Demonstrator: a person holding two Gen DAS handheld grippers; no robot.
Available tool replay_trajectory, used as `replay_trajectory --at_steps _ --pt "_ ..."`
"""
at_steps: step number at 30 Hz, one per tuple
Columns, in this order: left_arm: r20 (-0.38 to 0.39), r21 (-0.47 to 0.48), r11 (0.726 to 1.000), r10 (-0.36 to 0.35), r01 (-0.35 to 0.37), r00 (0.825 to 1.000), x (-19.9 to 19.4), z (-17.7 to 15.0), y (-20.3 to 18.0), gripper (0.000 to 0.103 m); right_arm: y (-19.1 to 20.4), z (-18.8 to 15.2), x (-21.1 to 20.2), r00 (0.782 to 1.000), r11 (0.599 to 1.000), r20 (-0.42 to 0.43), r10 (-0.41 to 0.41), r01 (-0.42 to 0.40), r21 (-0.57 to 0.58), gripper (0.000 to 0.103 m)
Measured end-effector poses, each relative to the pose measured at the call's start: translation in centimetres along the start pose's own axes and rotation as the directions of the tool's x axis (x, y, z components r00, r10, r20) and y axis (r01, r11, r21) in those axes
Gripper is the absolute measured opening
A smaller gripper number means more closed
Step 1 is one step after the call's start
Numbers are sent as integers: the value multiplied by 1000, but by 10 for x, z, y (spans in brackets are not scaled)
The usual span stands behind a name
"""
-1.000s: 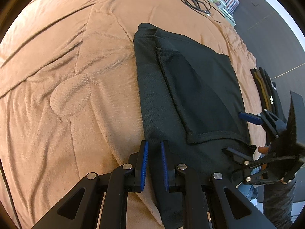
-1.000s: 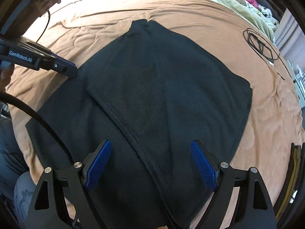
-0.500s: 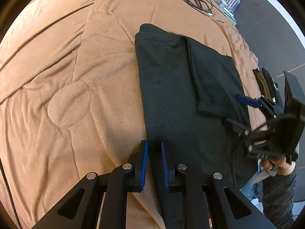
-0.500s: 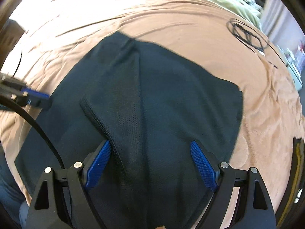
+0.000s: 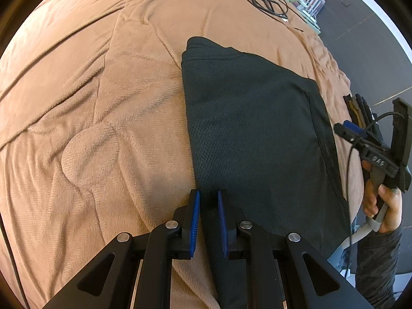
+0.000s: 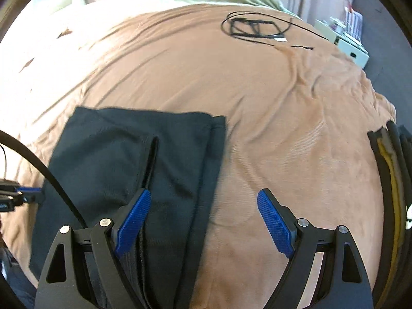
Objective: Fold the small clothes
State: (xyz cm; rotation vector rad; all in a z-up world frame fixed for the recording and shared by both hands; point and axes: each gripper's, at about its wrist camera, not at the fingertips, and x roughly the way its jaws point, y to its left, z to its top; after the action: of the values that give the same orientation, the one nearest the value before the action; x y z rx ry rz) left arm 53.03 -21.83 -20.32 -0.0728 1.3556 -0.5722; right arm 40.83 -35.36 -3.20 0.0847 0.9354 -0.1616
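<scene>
The left gripper (image 5: 208, 207) is standing with its blue pads drawn narrow, and the near left edge of the dark garment (image 5: 252, 139) is running up between them; the cloth is filling the slim gap, so the jaws are pinching that edge. The right gripper (image 6: 203, 217) is hanging with its jaws spread wide and nothing between them: its left pad is sitting over the garment's right border, while its right pad is hovering over bare blanket (image 6: 283, 134). The garment is lying flat as a long folded rectangle on the brown blanket, near the blanket's front edge and stretching away toward its middle. The left wrist view is showing what the other cannot: the right gripper from outside (image 5: 360, 139), off the garment's right side and clear of the cloth, with the person's hand (image 5: 381, 200) wrapped around its handle and a dark sleeve below. The right wrist view is giving the garment's far end, squared off with a seam running down the folded layer, and the left gripper's blue tips (image 6: 28, 193) at the garment's left edge. A coiled black cable (image 6: 255, 27) is lying well apart, toward the blanket's far right corner, and a stack of dark folded items (image 6: 391, 180) is sitting at the blanket's right edge.
</scene>
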Motion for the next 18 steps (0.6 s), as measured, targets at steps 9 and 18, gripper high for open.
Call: replay_trajectory --at_steps 9,18 --pt "6 4 1000 5 -5 1000 0 -1 -5 16 -51 -10 -9 957 945 21 288 -288 155 52" --pt "5 9 1000 2 -2 1000 -3 -4 -7 16 -72 -21 13 905 885 -22 424 -409 222 39"
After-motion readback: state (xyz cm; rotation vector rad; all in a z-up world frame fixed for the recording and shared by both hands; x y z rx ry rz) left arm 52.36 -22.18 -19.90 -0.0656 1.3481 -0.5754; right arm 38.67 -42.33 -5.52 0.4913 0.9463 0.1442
